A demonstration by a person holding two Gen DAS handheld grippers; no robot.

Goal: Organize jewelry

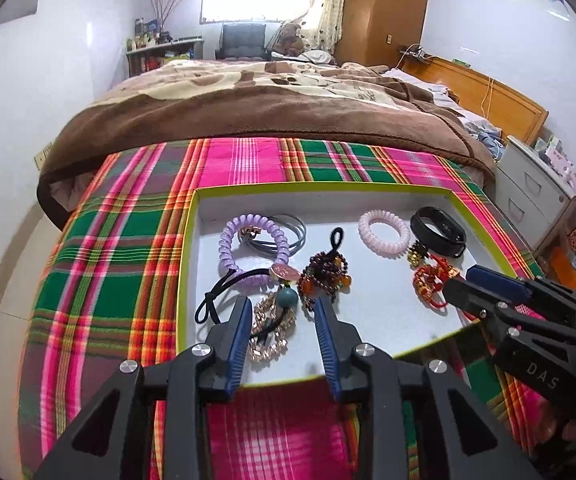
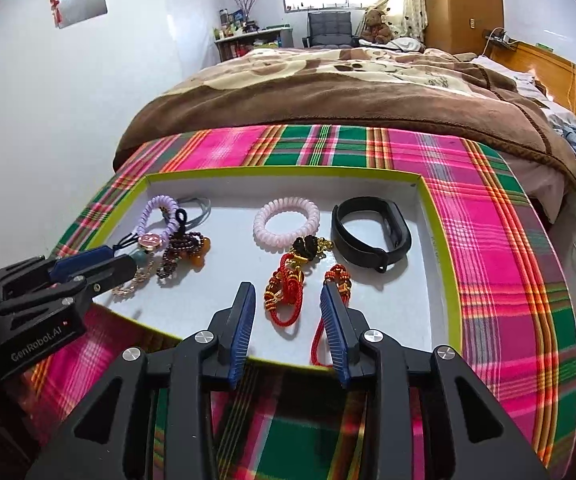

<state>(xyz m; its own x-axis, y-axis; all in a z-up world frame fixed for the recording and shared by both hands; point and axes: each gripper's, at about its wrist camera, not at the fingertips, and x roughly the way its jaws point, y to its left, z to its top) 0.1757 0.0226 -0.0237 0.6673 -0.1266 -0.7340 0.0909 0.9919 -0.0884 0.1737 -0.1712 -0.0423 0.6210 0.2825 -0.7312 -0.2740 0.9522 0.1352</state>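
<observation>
A shallow white tray with a lime rim (image 1: 192, 240) (image 2: 440, 240) lies on a plaid cloth. In it lie a purple coil band (image 1: 232, 240) (image 2: 156, 208), a pink coil band (image 1: 384, 232) (image 2: 286, 220), a black wristband (image 1: 440, 230) (image 2: 372, 232), a dark bead bracelet (image 1: 328, 276) (image 2: 184, 252), a gold chain with a black hair tie (image 1: 268, 328), and red-and-gold knotted charms (image 1: 428, 280) (image 2: 286, 292). My left gripper (image 1: 282, 304) is open over the gold chain. My right gripper (image 2: 288, 292) is open around the red charms.
The plaid cloth (image 1: 120, 280) (image 2: 508, 280) covers the table. A bed with a brown blanket (image 1: 248, 108) (image 2: 328, 92) lies just behind it. A white drawer cabinet (image 1: 536, 188) stands at the right.
</observation>
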